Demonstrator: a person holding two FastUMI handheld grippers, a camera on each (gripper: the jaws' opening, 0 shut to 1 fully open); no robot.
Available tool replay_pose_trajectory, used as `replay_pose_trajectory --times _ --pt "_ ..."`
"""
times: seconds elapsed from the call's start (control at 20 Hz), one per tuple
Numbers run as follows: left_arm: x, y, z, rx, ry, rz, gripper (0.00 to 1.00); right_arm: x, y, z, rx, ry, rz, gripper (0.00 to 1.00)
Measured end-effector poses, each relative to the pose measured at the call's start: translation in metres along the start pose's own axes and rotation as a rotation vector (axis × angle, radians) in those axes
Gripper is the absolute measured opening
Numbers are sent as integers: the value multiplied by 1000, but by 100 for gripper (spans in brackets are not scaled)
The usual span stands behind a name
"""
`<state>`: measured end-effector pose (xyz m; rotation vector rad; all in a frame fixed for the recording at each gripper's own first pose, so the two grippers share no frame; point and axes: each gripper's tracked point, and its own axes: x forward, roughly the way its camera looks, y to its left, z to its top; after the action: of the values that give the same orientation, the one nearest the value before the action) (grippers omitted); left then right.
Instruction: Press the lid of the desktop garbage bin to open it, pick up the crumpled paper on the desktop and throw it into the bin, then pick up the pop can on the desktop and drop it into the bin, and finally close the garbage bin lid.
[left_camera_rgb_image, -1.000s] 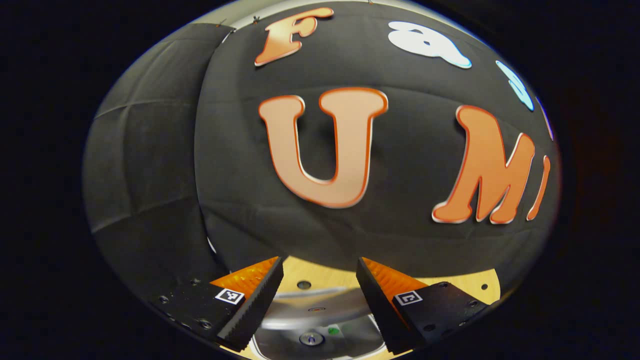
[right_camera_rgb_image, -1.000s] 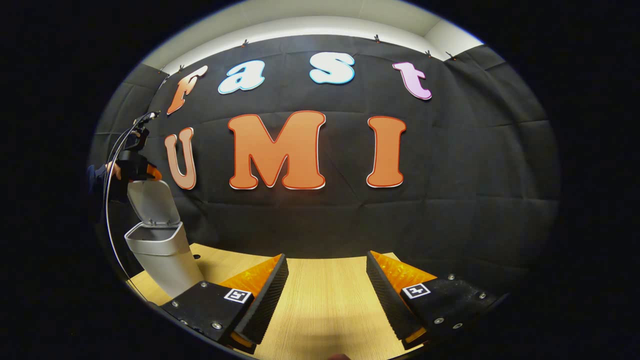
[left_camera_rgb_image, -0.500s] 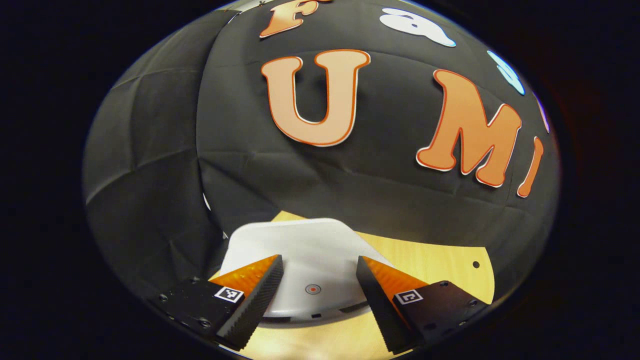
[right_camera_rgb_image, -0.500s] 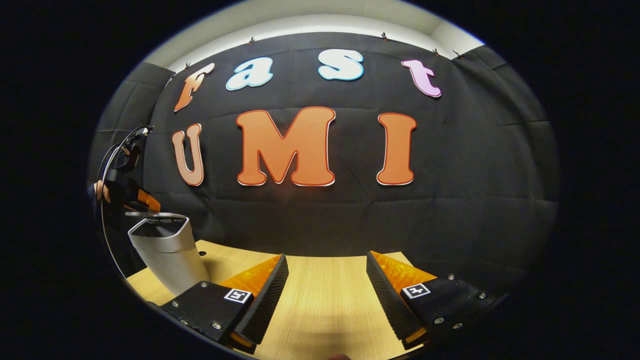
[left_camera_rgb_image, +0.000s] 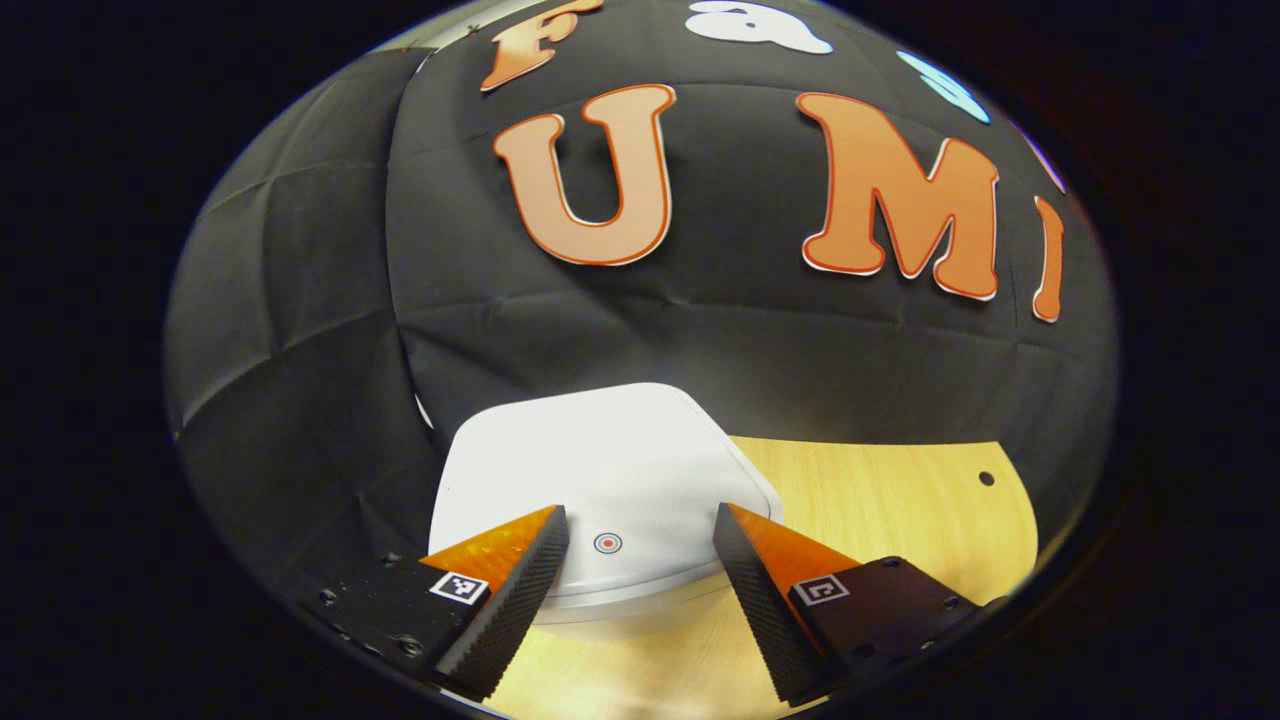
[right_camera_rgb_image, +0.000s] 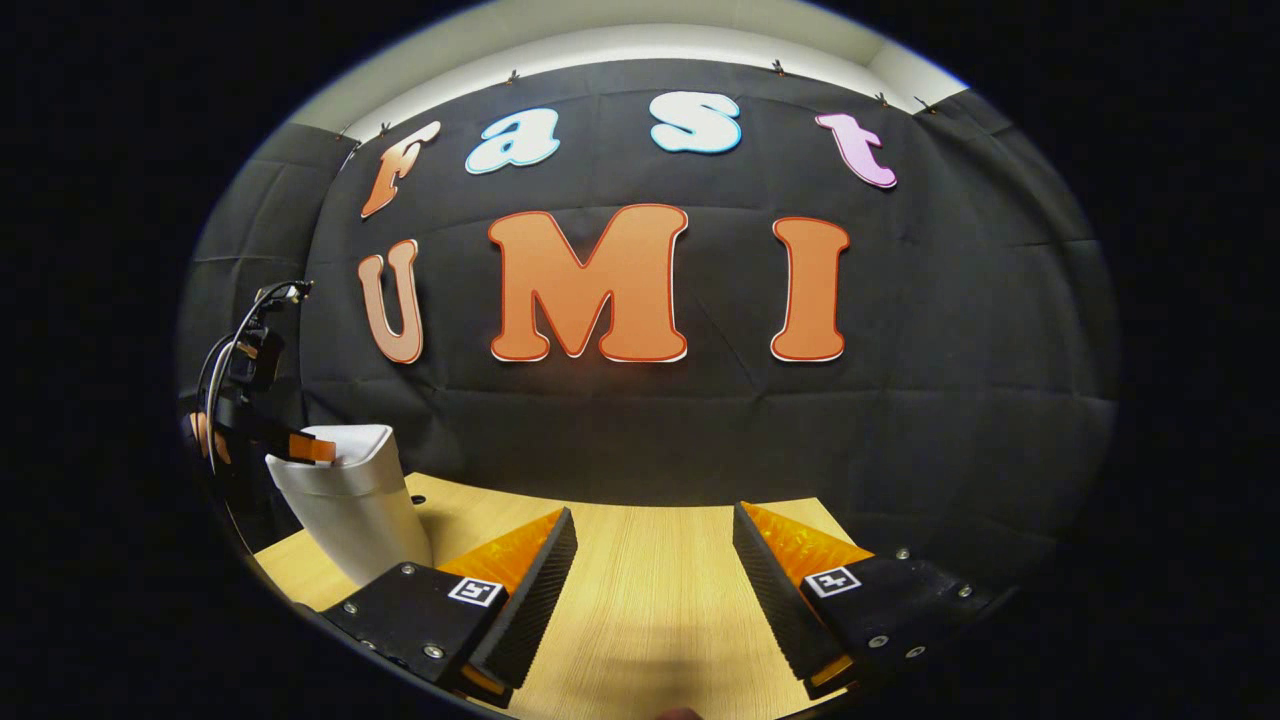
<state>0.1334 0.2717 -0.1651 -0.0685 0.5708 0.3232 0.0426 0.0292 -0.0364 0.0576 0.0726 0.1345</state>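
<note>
At lower centre of the left gripper view, your left gripper is hovering spread over the bin's closed lid; your right gripper is gaping, empty, above the table, the bin lower left.

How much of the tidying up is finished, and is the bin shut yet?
Nearly all of it. The bin's lid lies flat and looks shut, and no paper or can shows on the table, so they are probably inside. The left gripper hovers open right over the lid's front edge. The right gripper waits open and empty. Only pulling away looks left.
</note>
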Motion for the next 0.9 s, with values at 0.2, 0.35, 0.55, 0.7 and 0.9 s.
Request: replay_pose_trajectory --times 0.2,0.35,0.55,0.7,0.9 --pt "-1 -1 -2 5 9 0 94 -4 3 3 7 -16 16 93" --pt "-3 -3 5 -33 -20 -6 94 -6 -1 6 8 -26 15 93" --pt "-31 -13 28 -49 -137 -4 94 -9 -7 13 20 -45 7 94" --pt "-59 -28 45 -45 -218 -28 92 -10 -6 16 16 -52 12 94" --pt "-108 -84 58 -34 -350 -113 94 -13 -5 25 18 -72 15 94"
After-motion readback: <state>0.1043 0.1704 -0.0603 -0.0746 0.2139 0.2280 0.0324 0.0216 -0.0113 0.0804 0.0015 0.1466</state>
